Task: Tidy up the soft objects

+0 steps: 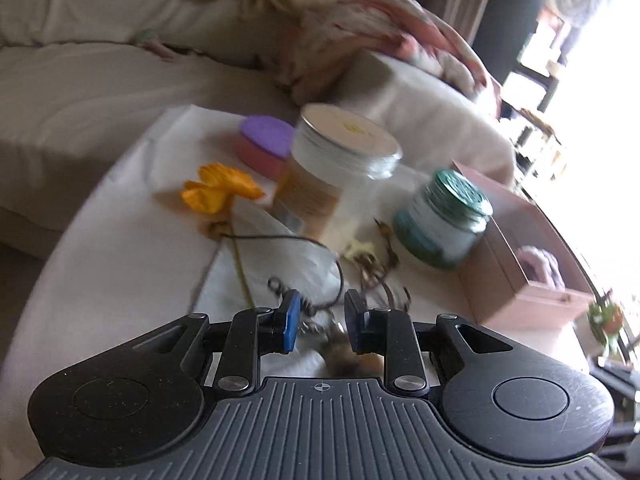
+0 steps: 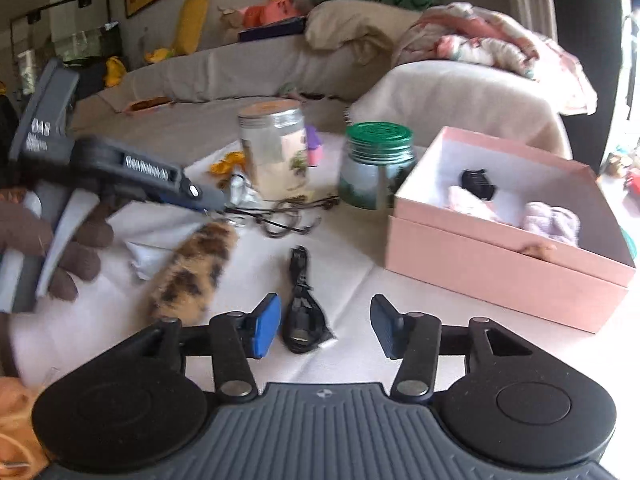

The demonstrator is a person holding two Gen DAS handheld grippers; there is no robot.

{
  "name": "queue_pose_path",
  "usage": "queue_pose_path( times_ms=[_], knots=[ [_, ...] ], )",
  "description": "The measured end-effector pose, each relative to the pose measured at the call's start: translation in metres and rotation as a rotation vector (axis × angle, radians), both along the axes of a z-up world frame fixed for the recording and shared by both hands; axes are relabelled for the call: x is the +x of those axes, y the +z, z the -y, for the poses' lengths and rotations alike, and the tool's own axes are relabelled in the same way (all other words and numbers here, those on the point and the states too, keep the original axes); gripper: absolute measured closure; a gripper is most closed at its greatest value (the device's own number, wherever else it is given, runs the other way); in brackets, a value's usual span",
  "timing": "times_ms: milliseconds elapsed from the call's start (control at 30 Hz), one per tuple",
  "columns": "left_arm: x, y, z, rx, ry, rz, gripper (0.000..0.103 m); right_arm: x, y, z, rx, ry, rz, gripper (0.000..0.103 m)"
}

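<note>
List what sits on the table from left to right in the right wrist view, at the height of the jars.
Orange fabric flower → tall clear jar with a silver lid → short glass jar with a green lid → open pink cardboard box.

Daylight enters from the right, overexposing a window (image 1: 592,92). Motion blur softens both views; fisheye distortion bends the edges. Shadows faint.
</note>
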State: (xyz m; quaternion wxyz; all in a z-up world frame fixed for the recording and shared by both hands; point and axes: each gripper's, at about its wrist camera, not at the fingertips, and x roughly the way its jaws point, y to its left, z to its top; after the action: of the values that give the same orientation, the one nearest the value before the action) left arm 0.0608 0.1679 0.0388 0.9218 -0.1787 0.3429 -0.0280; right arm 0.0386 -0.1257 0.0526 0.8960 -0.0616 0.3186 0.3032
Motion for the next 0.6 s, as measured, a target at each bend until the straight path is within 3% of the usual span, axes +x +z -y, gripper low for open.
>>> queue_pose_path(
  times_ms=[167,333,500,600],
  knots=[
    [-0.005,-0.002,-0.020,-0.059,0.124,0.034,0.076,0.002,-0.019,-0.001,0.006,-0.006,-0.044,0.053],
    [0.003,-0.008,-0.019,-0.080,0.111,-0.014,0.076,0.005,-0.020,0.000,0.019,-0.013,-0.061,0.049],
    [0.012,-0.019,-0.007,-0.022,0.088,-0.024,0.075,0.003,-0.021,-0.002,0.010,-0.012,-0.056,0.047],
    [0.013,-0.017,0.009,0.087,-0.005,-0.009,0.073,0.003,-0.021,-0.004,0.006,-0.006,-0.056,0.044]
  ],
)
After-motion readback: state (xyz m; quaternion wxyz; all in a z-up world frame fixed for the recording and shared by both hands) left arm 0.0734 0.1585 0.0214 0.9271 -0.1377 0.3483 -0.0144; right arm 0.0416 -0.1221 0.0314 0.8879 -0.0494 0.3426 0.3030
